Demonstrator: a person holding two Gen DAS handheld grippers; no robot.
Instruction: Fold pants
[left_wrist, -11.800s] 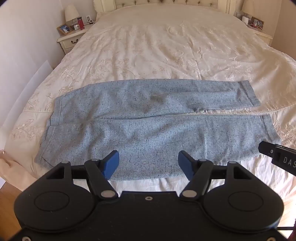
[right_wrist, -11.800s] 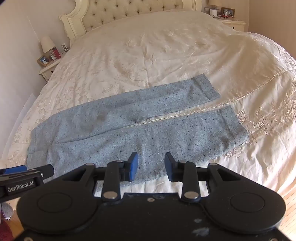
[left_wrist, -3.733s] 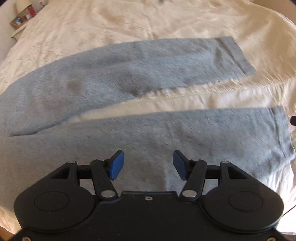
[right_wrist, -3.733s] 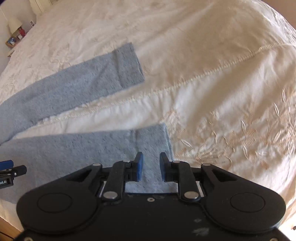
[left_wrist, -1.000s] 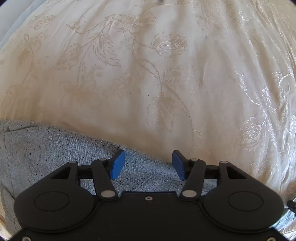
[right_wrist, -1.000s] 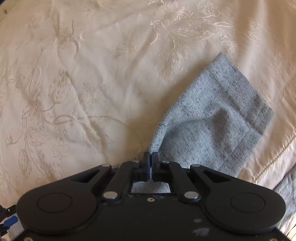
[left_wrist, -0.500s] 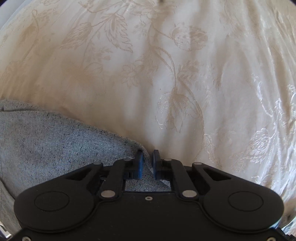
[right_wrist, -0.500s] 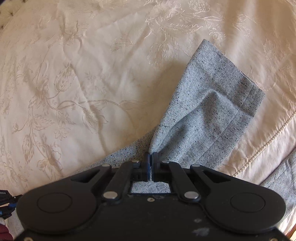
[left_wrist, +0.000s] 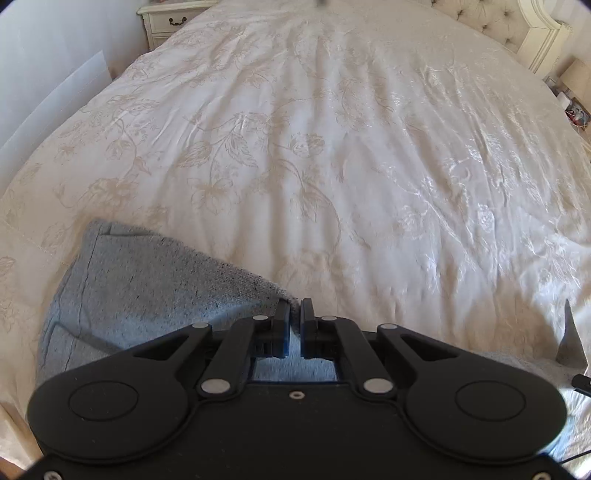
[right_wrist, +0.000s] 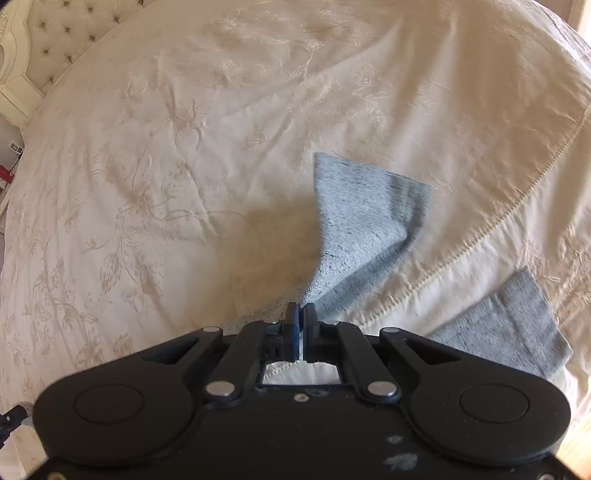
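The grey-blue speckled pants (left_wrist: 147, 295) lie on a cream bedspread. My left gripper (left_wrist: 294, 314) is shut on the pants' far edge near the waistband and holds it up off the bed; the cloth drapes down to the left. My right gripper (right_wrist: 301, 314) is shut on the far leg (right_wrist: 354, 229) near its hem, and the lifted cuff hangs twisted ahead of the fingers. The near leg's hem (right_wrist: 513, 325) lies flat on the bed at lower right. The pants' middle is hidden under both grippers.
The embroidered bedspread (left_wrist: 332, 147) stretches ahead of both grippers. A tufted headboard (right_wrist: 55, 33) stands at the far end. A white nightstand (left_wrist: 170, 18) sits beside the bed, with a pale wall (left_wrist: 48, 74) on the left.
The left gripper closed on the pants' edge and lifted it. The right gripper, shut throughout, raised the far leg higher. Both views pulled back, showing more of the bed.
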